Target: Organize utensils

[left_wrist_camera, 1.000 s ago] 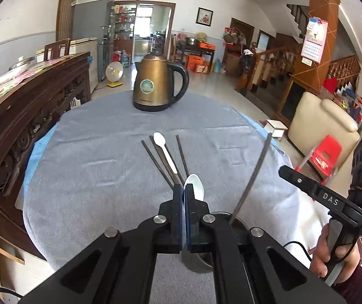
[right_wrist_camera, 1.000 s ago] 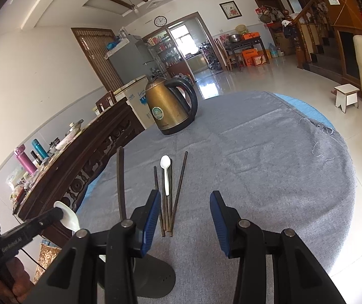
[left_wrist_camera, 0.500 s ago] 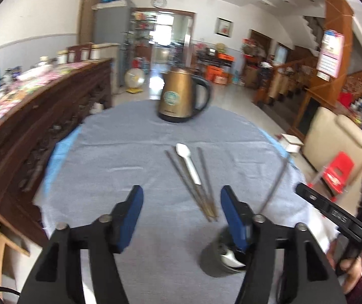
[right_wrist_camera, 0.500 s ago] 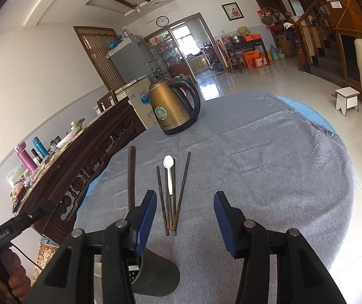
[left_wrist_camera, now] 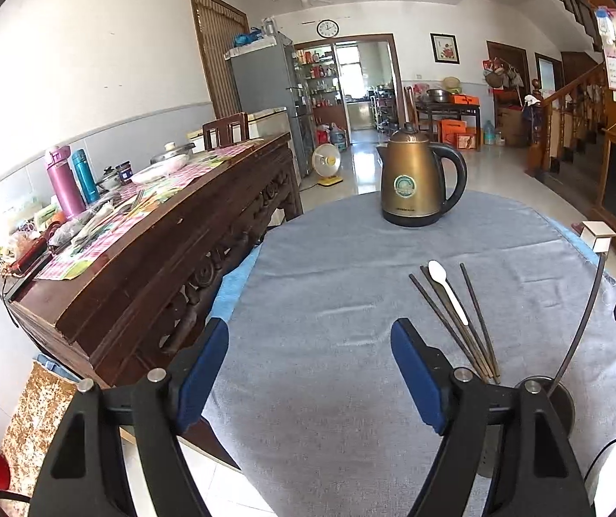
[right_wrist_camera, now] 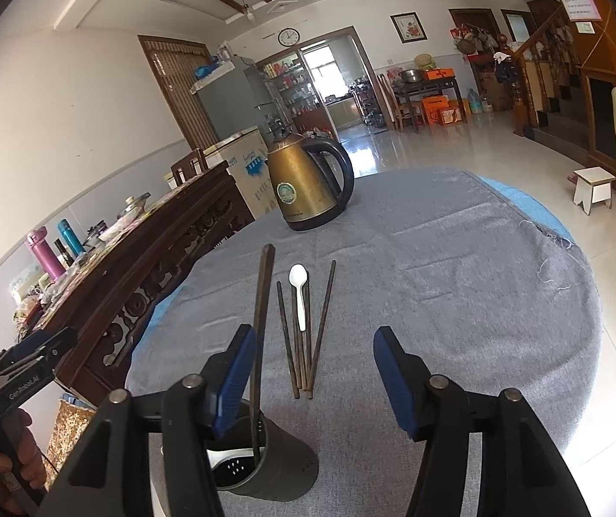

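A dark grey utensil holder [right_wrist_camera: 264, 465] stands on the grey tablecloth near the front edge, with one dark chopstick [right_wrist_camera: 262, 323] leaning in it and a white spoon [right_wrist_camera: 226, 459] inside. Several dark chopsticks [right_wrist_camera: 303, 336] and a white plastic spoon [right_wrist_camera: 299, 297] lie together mid-table, also in the left wrist view [left_wrist_camera: 450, 293]. My right gripper [right_wrist_camera: 312, 383] is open and empty, just above the holder. My left gripper [left_wrist_camera: 308, 379] is open and empty, left of the holder [left_wrist_camera: 558, 400].
A bronze electric kettle [right_wrist_camera: 308, 185] stands at the table's far side. A carved dark wood sideboard [left_wrist_camera: 157, 250] with bottles and clutter runs close along the table's left. The round table [right_wrist_camera: 480, 301] drops off to tiled floor at the right.
My left gripper opened, let the white spoon drop into the holder, and swung away to the left. My right gripper rose slightly over the holder.
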`<act>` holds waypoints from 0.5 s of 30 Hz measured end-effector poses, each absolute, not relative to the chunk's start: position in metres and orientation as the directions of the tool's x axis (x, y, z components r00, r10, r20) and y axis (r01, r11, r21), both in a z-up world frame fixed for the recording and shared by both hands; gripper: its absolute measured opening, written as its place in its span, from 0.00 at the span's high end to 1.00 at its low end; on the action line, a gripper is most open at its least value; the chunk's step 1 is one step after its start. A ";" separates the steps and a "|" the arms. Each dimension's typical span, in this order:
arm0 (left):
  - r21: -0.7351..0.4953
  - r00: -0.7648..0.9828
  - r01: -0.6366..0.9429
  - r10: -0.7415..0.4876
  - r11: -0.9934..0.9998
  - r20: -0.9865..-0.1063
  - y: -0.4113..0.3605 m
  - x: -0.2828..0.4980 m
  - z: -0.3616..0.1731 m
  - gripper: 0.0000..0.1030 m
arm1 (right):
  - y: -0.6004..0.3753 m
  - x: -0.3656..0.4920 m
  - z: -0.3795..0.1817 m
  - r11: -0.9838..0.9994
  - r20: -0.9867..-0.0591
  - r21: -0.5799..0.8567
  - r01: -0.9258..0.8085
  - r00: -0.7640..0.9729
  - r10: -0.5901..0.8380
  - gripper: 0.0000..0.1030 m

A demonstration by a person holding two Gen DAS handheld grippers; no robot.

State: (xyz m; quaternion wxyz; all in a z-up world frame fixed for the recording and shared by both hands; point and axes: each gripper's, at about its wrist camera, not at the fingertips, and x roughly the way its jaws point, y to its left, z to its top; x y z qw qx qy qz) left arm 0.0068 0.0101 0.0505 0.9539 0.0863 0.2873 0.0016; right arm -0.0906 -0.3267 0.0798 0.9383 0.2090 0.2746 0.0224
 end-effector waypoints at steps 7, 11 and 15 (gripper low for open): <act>0.164 0.831 0.035 0.062 0.986 -0.552 0.014 0.008 0.049 0.24 | -0.325 -0.090 0.081 0.915 -0.507 0.393 0.085 0.851 0.139 0.41; 0.162 0.824 0.034 0.064 0.986 -0.563 0.013 0.010 0.046 0.24 | -0.325 -0.087 0.078 0.915 -0.522 0.393 0.092 0.842 0.139 0.41; 0.170 0.821 0.046 0.060 0.984 -0.568 0.008 0.012 0.044 0.24 | -0.325 -0.085 0.075 0.916 -0.531 0.390 0.092 0.835 0.142 0.41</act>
